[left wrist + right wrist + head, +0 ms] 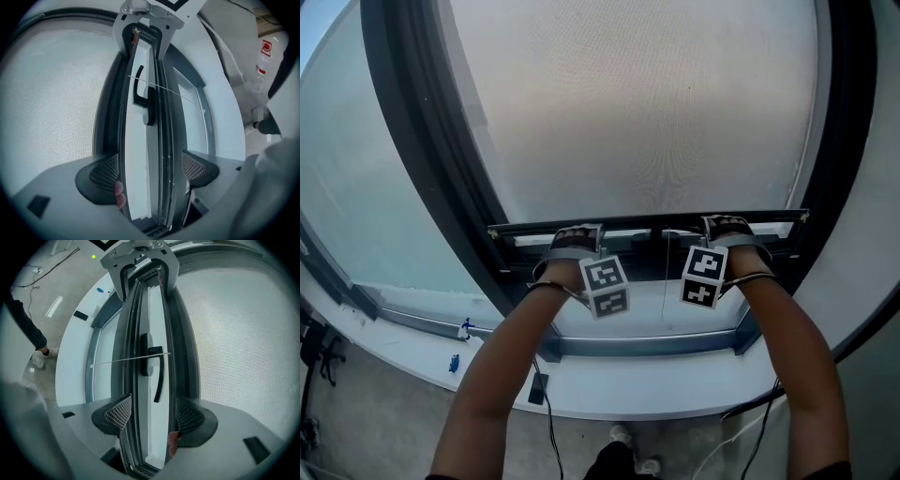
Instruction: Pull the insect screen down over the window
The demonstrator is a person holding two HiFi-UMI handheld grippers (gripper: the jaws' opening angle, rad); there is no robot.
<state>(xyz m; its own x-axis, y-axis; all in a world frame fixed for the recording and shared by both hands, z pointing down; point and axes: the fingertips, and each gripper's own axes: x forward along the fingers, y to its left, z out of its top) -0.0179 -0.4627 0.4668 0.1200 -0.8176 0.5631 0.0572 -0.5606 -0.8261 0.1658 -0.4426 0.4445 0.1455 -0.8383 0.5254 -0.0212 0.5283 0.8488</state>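
Observation:
The grey mesh insect screen [647,103] covers most of the window, and its dark bottom bar [647,225] hangs a short way above the lower frame [647,345]. My left gripper [577,234] holds the bar left of centre, my right gripper [727,228] right of centre. In the left gripper view the jaws of the left gripper [150,171] press on both sides of the bar [161,154]. The right gripper [152,416] clamps the bar [136,394] the same way. A black handle [152,362] and a thin pull cord [126,360] sit on the bar between them.
A white sill [656,384] runs under the window, with a small black object [538,387] and blue bits [454,363] on it. Cables [750,441] trail on the floor at the right. Another person's leg and shoe [40,357] stand on the floor to the side.

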